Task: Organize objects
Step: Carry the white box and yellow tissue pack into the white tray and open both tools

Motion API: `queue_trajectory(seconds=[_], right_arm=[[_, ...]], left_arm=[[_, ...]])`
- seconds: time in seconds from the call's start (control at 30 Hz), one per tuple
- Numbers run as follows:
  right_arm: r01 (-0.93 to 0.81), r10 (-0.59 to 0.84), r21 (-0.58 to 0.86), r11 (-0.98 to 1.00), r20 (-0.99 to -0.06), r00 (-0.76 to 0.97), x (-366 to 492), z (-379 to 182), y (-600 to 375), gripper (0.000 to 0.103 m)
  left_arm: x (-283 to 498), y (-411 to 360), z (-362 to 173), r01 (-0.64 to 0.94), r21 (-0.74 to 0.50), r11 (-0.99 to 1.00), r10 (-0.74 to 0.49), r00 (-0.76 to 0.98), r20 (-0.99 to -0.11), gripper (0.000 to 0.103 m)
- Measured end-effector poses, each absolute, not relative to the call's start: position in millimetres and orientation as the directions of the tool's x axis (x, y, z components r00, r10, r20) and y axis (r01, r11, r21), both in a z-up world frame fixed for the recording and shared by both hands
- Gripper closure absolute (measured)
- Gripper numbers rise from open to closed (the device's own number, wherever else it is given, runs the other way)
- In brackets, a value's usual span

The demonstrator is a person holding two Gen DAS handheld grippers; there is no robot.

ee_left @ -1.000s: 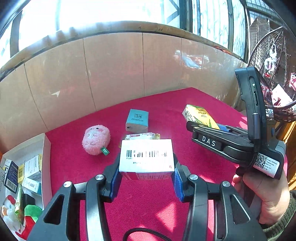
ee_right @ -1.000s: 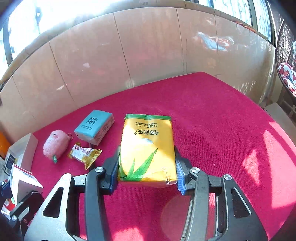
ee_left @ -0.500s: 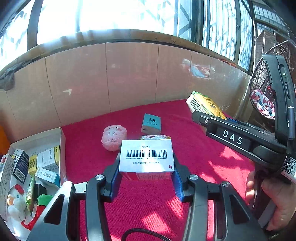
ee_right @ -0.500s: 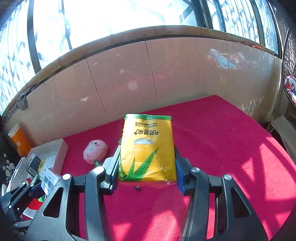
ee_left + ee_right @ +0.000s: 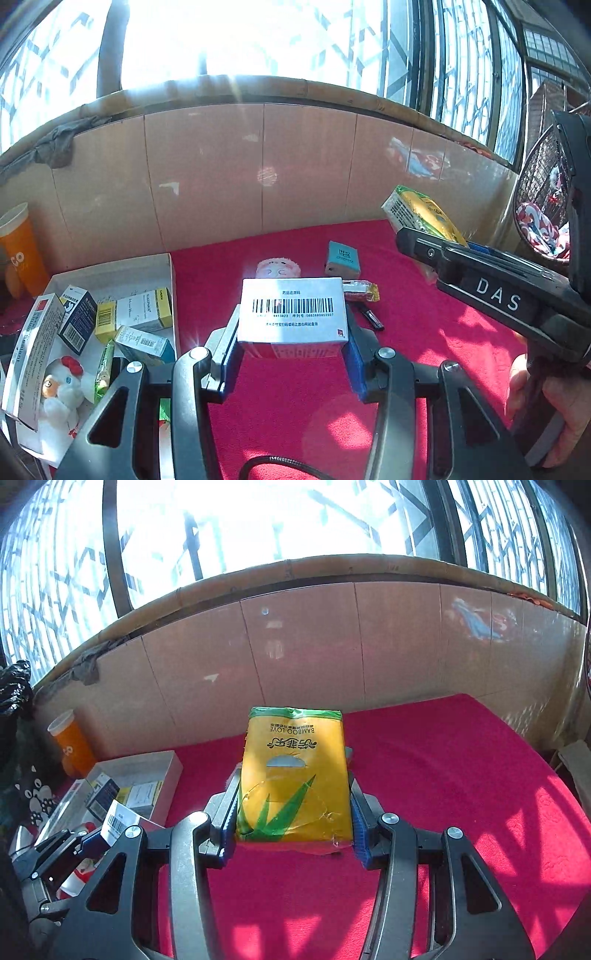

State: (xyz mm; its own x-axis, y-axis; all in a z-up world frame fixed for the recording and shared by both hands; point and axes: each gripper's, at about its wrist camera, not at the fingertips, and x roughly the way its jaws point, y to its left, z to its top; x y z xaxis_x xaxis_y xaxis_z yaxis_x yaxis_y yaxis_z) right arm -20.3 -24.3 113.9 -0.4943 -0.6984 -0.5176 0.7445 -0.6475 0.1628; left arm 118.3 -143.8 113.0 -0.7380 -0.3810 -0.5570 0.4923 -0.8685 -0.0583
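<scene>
A red cloth (image 5: 424, 350) covers the table, and places here are given from the white open box (image 5: 110, 273) at its left end. That box holds several small cartons and a white plush toy with a red comb (image 5: 62, 384); an orange paper cup (image 5: 20, 251) stands just behind its far left corner.

The right gripper (image 5: 293, 823) has its blue pads clamped on the two long sides of a yellow tissue pack (image 5: 293, 775). The pack has a green band at its far end, green bamboo leaves printed near the pads and the words BAMBOO LOVE, upside down to the camera. It juts forward from between the jaws, held above the cloth to the right of the box.

The left gripper (image 5: 291, 354) has its pads pressed against both ends of a white carton (image 5: 291, 314) with a barcode and a red lower face, held flat just right of the box's near wall.

Farther right of the box, on the cloth, lie a pink plush pig (image 5: 277, 267), a teal box (image 5: 343, 258), a snack wrapper (image 5: 360, 291) and a small dark battery (image 5: 373, 319).
</scene>
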Motion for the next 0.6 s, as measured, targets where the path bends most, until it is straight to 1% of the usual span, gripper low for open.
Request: queue_trajectory(seconds=[0.2, 0.6], right_arm=[[0.774, -0.708, 0.133, -0.619, -0.521, -0.477, -2, 119, -40, 0.054], [0.836, -0.725, 0.069, -0.545, -0.54, -0.428, 43, 119, -82, 0.054]], left_arm=[[140, -159, 117, 0.53, -0.069, -0.845, -0.414, -0.732, -0.541, 0.055], [196, -204, 125, 0.629, -0.13, -0.766, -0.49, -0.703, -0.516, 0.055]])
